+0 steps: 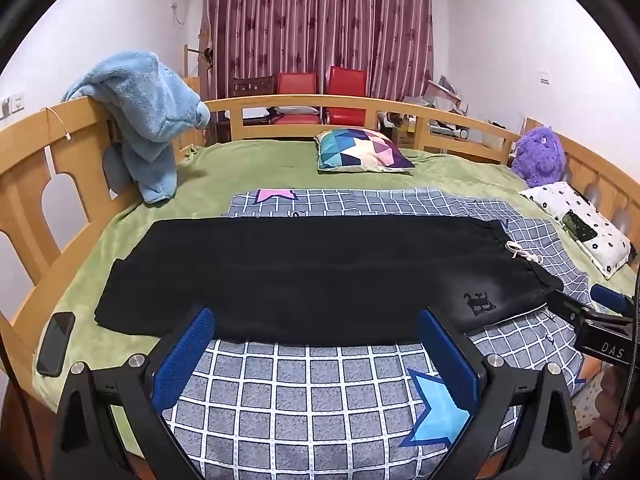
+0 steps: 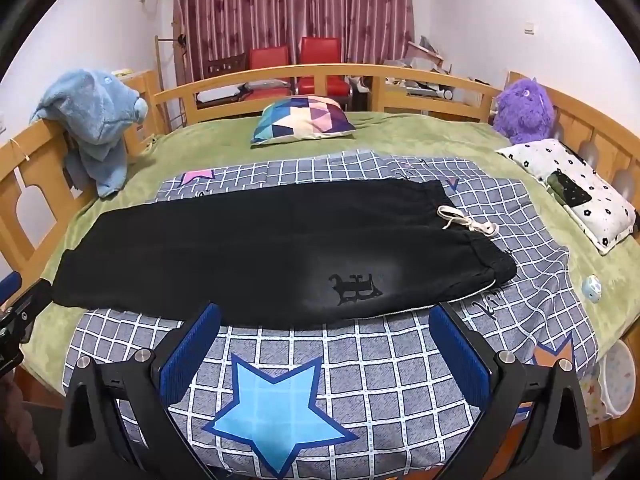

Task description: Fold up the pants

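Observation:
Black pants lie flat across the checked grey blanket on the bed, legs stacked, waistband with a white drawstring at the right, cuffs at the left. They also show in the right wrist view, with the drawstring and a dark printed logo. My left gripper is open and empty, hovering at the pants' near edge. My right gripper is open and empty, at the near edge close to the waist end.
A phone lies at the bed's left edge. A blue plush blanket hangs on the wooden rail. A patterned cushion, a purple plush toy and a white floral pillow sit farther back. A small round toy lies at the right.

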`<state>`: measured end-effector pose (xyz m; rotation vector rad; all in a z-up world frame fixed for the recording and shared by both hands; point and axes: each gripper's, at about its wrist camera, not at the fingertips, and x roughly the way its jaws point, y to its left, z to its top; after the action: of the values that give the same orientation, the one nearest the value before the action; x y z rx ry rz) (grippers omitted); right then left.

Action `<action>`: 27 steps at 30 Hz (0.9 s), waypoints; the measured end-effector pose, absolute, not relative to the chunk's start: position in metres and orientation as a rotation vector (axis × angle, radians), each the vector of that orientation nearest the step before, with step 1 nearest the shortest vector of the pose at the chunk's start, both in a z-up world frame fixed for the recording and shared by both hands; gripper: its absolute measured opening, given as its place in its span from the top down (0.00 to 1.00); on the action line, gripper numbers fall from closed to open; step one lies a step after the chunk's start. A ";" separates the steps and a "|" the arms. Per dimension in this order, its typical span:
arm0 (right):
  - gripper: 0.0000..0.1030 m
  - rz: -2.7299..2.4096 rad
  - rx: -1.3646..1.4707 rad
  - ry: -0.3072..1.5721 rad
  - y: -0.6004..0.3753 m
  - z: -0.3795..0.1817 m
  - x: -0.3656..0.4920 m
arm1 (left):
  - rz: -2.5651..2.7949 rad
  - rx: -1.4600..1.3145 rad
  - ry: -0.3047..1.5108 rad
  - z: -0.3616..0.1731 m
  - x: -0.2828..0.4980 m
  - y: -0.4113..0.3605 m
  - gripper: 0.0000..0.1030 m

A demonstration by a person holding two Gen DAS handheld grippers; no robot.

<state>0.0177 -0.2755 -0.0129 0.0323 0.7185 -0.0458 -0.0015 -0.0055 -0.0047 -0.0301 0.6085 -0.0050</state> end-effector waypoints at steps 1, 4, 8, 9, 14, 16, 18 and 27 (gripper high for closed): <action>0.01 -0.046 0.031 0.718 -0.276 -0.013 0.018 | -0.004 -0.030 0.608 -0.004 -0.002 -0.005 0.00; 0.01 -0.043 0.030 0.712 -0.276 -0.012 0.016 | -0.001 -0.035 0.607 -0.004 -0.002 -0.003 0.00; 0.01 -0.038 0.031 0.709 -0.277 -0.011 0.015 | 0.006 -0.041 0.611 -0.004 -0.001 -0.001 0.00; 0.01 -0.038 0.029 0.708 -0.277 -0.011 0.014 | 0.006 -0.043 0.611 -0.004 -0.001 0.000 0.00; 0.01 -0.035 0.033 0.703 -0.275 -0.010 0.013 | 0.011 -0.049 0.614 -0.003 0.000 0.002 0.00; 0.01 -0.032 0.036 0.703 -0.275 -0.010 0.013 | 0.013 -0.049 0.614 -0.004 0.000 0.002 0.00; 0.01 -0.028 0.039 0.701 -0.274 -0.009 0.013 | 0.011 -0.051 0.614 -0.004 -0.001 0.003 0.00; 0.01 -0.027 0.033 0.694 -0.270 -0.009 0.013 | 0.014 -0.052 0.611 -0.003 0.001 0.003 0.00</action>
<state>0.0134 -0.2699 -0.0086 0.0326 0.6943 -0.0266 0.0006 0.0034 -0.0032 -0.0524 0.6107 0.0143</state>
